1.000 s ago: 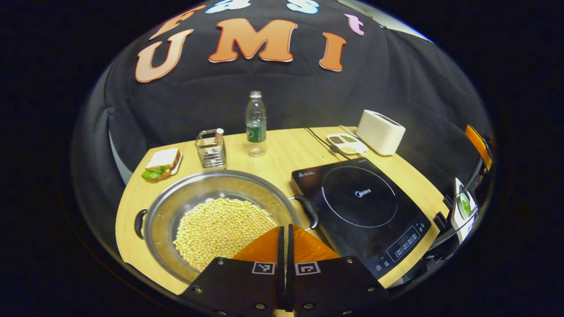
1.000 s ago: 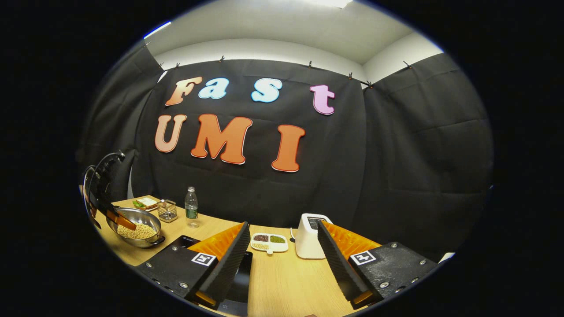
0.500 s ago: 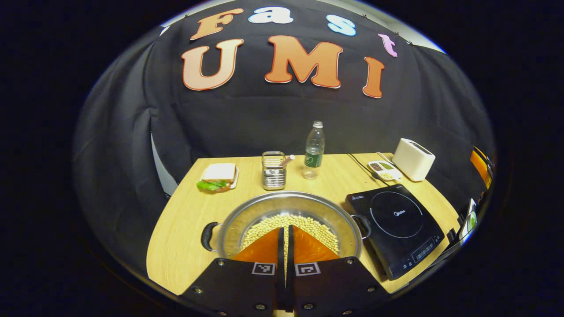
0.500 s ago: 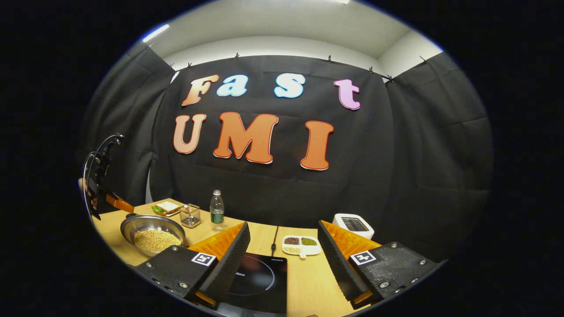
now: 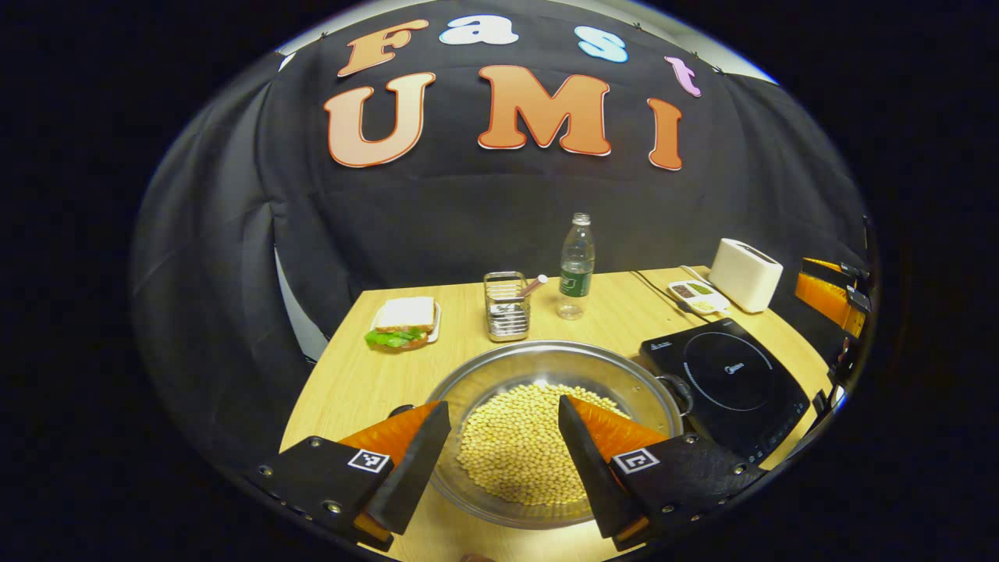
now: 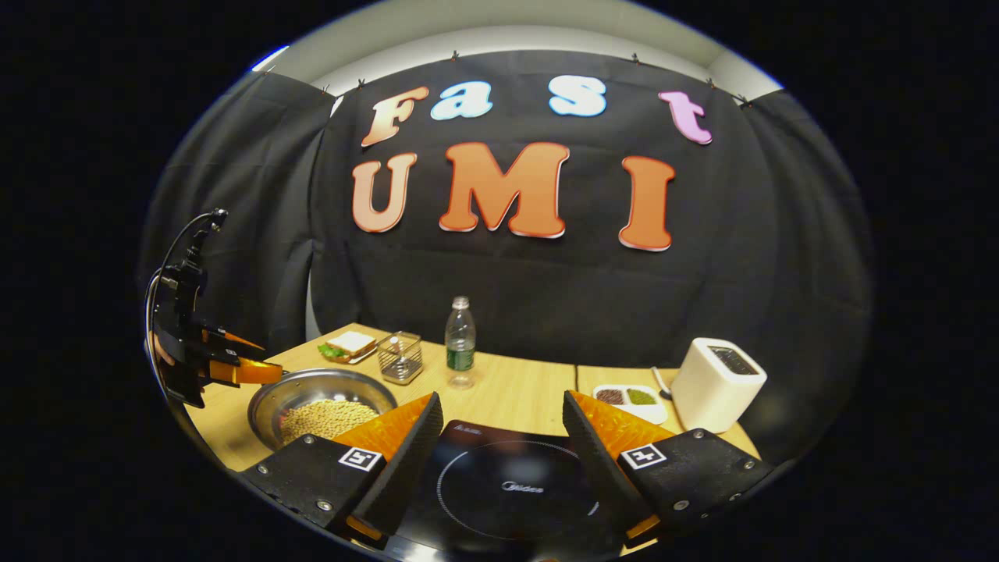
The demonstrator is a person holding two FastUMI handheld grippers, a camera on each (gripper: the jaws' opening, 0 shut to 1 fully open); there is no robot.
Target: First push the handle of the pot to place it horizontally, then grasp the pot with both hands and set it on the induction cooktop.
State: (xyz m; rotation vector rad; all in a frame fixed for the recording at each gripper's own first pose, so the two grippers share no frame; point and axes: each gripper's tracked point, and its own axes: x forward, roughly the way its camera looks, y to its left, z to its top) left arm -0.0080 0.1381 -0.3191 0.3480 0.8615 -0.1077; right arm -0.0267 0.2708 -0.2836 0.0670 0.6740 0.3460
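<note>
The pot (image 5: 546, 437), handles level, sits just beside the induction cooktop (image 5: 730, 382) (ready for lifting); left gripper (image 5: 499, 460) hovers over it, jaws released, and right gripper (image 6: 499, 460) above the cooktop, also released.

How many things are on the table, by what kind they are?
Cooking gear: 3 – steel pot of beans, black induction cooktop, white toaster
Food: 2 – sandwich with lettuce, white divided snack dish
Containers: 2 – clear plastic bottle, wire basket
Total: 7

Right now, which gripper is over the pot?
The left gripper: its open fingers straddle the pot of beans. The right gripper hangs over the cooktop.
</note>
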